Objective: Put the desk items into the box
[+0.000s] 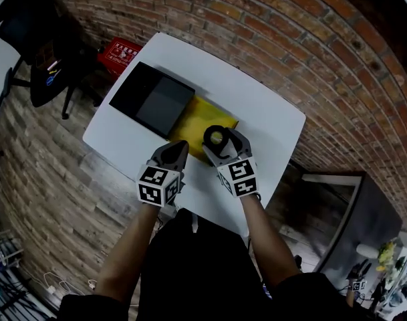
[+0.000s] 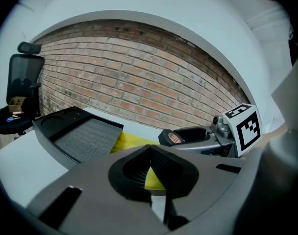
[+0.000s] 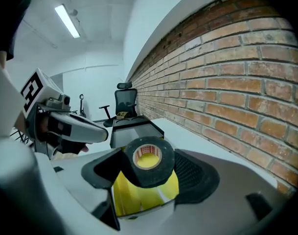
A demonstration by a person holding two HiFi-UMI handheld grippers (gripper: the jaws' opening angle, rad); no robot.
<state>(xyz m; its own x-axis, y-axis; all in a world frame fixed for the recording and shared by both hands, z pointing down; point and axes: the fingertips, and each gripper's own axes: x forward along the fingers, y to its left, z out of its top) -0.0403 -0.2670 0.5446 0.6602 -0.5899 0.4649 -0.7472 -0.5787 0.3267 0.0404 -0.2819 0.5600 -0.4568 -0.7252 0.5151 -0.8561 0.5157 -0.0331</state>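
Tape roll in right gripper, outside box.

- My left gripper and right gripper: grey shells, black pads.
- My marker cubes: black squares on white.
- Tape roll: black, pale core with red print.
- Flat pad: yellow.
- Box: black, dark grey inside.
- Table: white.
- Brick wall: reddish-brown, pale mortar lines.

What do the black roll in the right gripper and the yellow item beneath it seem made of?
The roll looks like black adhesive tape: matte, with a slightly wrinkled outer wrap, wound on a pale printed core, likely cardboard. The yellow item is flat and thin, smooth with a slight sheen. It could be plastic or coated paper; I can't tell which.
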